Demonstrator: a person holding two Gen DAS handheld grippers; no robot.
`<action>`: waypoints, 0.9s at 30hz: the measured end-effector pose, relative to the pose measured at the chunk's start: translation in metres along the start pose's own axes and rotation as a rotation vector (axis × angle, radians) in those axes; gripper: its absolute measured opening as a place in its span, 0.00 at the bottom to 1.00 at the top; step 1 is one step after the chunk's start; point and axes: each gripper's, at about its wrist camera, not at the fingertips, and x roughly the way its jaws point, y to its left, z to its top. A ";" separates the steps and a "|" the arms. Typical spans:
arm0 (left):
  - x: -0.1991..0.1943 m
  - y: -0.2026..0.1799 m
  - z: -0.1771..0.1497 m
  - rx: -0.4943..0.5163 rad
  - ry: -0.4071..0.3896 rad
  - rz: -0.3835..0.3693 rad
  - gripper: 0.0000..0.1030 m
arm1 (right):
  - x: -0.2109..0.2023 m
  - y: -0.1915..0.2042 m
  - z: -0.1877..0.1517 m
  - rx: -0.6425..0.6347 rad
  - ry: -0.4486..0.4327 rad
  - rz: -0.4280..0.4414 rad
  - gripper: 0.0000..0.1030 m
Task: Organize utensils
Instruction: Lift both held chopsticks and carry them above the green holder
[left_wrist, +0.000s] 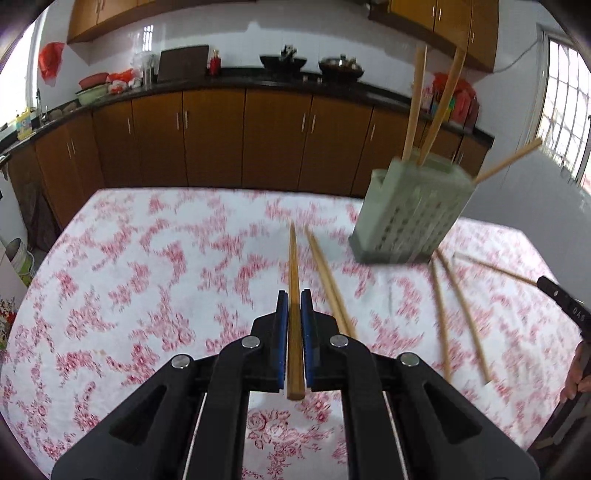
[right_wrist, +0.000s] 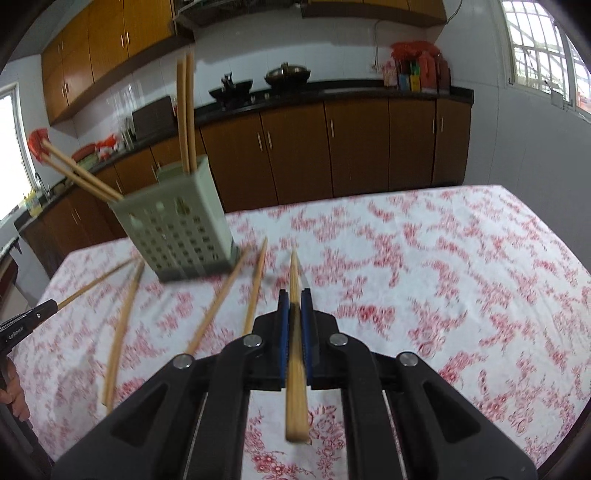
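My left gripper (left_wrist: 294, 300) is shut on a wooden chopstick (left_wrist: 294, 266) that points forward over the table. My right gripper (right_wrist: 294, 299) is shut on another wooden chopstick (right_wrist: 294, 273), also pointing forward. A grey-green perforated utensil holder (left_wrist: 410, 218) stands on the table to the right in the left wrist view and to the left in the right wrist view (right_wrist: 177, 232). Several chopsticks stick out of it. Loose chopsticks (left_wrist: 328, 280) lie on the cloth near the holder; others show in the right wrist view (right_wrist: 218, 306). Both views are motion-blurred.
The table has a white cloth with red flowers (left_wrist: 147, 280). Brown kitchen cabinets (left_wrist: 221, 140) and a dark counter with pots run behind the table. The other gripper's tip shows at the right edge (left_wrist: 565, 302) and at the left edge (right_wrist: 26, 321).
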 end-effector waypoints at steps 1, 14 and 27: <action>-0.006 0.000 0.005 -0.005 -0.021 -0.005 0.07 | -0.003 0.000 0.004 0.002 -0.014 0.002 0.08; -0.043 -0.004 0.037 -0.034 -0.168 -0.025 0.07 | -0.023 0.003 0.028 -0.001 -0.117 0.015 0.08; -0.056 -0.008 0.047 -0.009 -0.212 -0.035 0.07 | -0.034 0.013 0.040 -0.025 -0.151 0.039 0.07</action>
